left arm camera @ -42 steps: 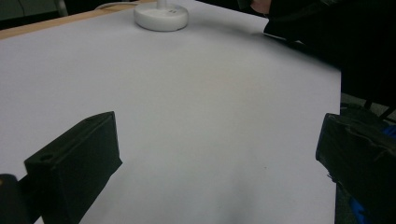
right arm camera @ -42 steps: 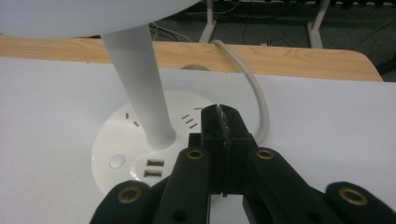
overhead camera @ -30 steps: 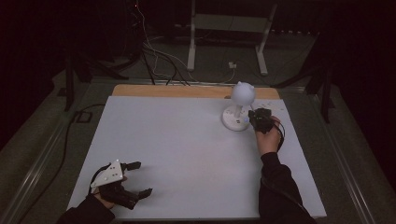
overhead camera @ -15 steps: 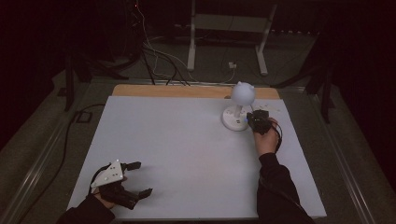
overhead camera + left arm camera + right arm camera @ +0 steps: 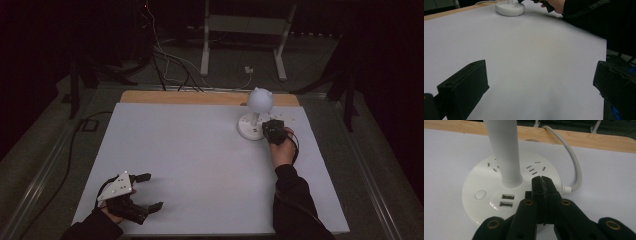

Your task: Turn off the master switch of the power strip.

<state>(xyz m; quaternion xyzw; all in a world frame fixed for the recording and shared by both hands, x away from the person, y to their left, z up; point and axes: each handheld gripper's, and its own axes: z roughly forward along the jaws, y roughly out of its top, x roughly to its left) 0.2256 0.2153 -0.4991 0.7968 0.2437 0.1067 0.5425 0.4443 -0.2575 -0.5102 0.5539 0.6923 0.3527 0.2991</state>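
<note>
Right gripper [image 5: 541, 178] at upper right of the high view, jaws pressed together over lamp base [image 5: 481, 185], left gripper [image 5: 145, 191] lower left, jaws spread above white table [image 5: 190, 150].

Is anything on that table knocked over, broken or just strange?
Nothing stands out. The white lamp stands upright near the table's far right corner, its cord running off the back edge, nothing spilled or cracked.

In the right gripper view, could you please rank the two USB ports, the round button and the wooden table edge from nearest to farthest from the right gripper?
1. USB ports, just left of the right gripper.
2. Round button, farther left on the lamp base.
3. Wooden table edge, across the back.
</note>
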